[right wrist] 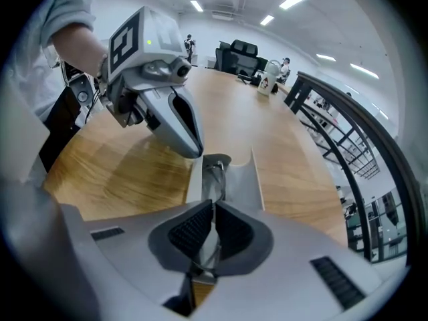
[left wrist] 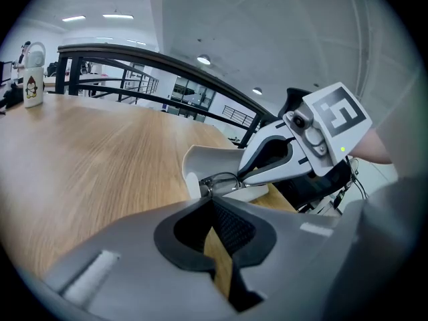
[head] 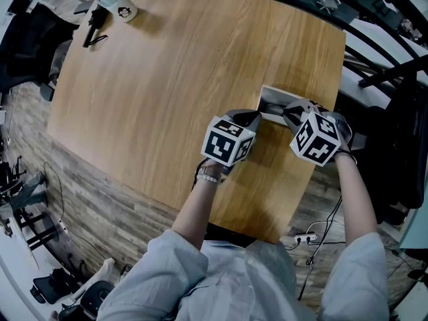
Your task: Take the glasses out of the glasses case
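The white glasses case (head: 269, 97) lies open near the table's right edge. The thin wire-rimmed glasses (right wrist: 215, 174) rest inside it, also seen in the left gripper view (left wrist: 218, 180). My right gripper (right wrist: 214, 209) reaches down into the case, shut on the near part of the glasses' frame, which shows between its ribbed pads. My left gripper (left wrist: 212, 202) is shut with nothing visible between its pads. Its tips sit against the case's (left wrist: 199, 160) near left rim, beside the right gripper (left wrist: 242, 175).
A white mug (head: 121, 6) and a dark cable stand at the table's far left corner. The table edge runs just right of the case (right wrist: 245, 179), with a dark railing (right wrist: 348, 132) beyond. Bare wood spreads to the left.
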Motion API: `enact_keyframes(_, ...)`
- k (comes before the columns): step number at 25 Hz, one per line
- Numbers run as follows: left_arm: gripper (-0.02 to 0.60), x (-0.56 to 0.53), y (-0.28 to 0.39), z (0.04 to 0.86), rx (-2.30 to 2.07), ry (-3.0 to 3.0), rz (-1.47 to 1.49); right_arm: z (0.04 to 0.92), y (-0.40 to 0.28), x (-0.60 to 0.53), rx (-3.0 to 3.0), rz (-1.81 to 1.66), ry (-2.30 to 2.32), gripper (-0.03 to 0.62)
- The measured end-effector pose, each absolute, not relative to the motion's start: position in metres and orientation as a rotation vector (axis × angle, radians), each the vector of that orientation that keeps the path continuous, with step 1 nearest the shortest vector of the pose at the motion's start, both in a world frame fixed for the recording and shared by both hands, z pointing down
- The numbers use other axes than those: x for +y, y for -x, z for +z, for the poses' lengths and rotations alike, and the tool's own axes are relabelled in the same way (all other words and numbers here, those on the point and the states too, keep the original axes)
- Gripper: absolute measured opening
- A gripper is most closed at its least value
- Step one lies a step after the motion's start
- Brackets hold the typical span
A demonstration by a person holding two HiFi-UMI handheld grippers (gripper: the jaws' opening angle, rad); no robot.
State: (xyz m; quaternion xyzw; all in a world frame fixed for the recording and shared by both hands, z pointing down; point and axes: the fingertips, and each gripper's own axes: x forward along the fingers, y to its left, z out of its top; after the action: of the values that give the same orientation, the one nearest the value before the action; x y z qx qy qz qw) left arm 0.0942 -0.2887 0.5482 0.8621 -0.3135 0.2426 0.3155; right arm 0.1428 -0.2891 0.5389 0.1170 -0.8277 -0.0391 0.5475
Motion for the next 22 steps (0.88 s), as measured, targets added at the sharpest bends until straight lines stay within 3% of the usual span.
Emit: enact_keyframes(22, 0.003, -0.293, -0.088, 0.546, -0.824, -2.225, 0.550, 0.485, -0.148, -0.281, -2.019, -0.160, -0.428, 0.014)
